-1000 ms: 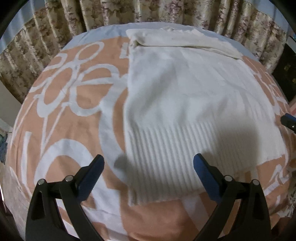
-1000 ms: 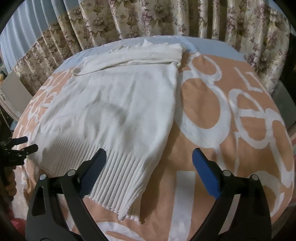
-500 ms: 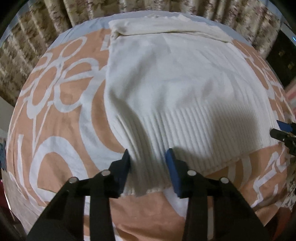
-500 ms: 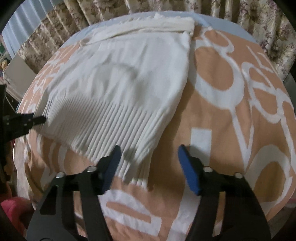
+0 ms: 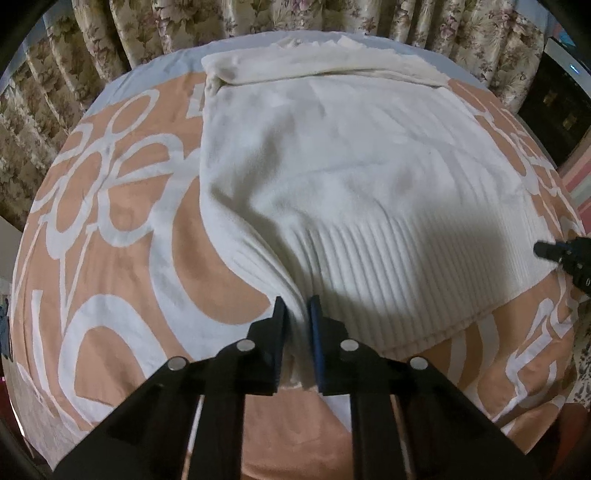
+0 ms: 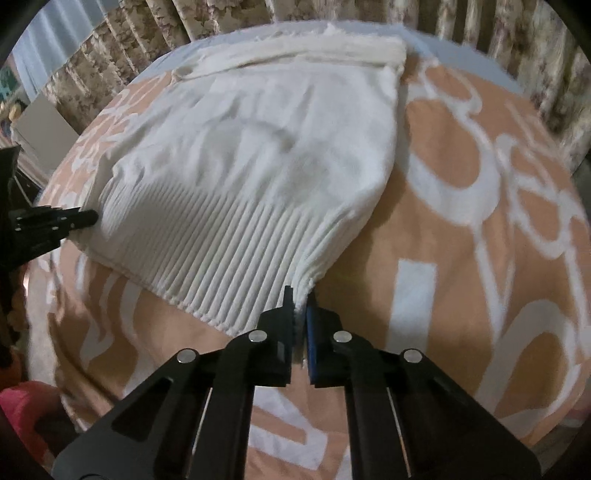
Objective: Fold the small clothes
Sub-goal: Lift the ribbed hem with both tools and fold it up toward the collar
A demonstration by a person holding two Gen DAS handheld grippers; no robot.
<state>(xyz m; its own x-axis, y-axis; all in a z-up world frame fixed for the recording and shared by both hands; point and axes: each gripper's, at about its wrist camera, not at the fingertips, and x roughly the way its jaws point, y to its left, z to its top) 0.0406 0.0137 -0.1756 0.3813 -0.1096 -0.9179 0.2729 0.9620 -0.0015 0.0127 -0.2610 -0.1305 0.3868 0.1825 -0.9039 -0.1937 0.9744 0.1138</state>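
We have the white knit sweater [image 5: 343,173] lying on the peach-and-white patterned bedspread [image 5: 122,236], its sleeves folded across the far end near the floral curtains [image 5: 122,33]. Our left gripper [image 5: 297,306] is pinching the ribbed hem's left corner, the knit bunched between its fingers, and our right gripper [image 6: 299,299] is pinching the right corner in the same way. The hem [image 6: 207,251] between the two corners sags onto the bedspread. We judge the main risk to be the heavy ribbing sliding out of one pinch as we lift, since each grip holds only a thin bunch. Uneven lifting could also skew the fold or drag the tucked sleeves out of place.
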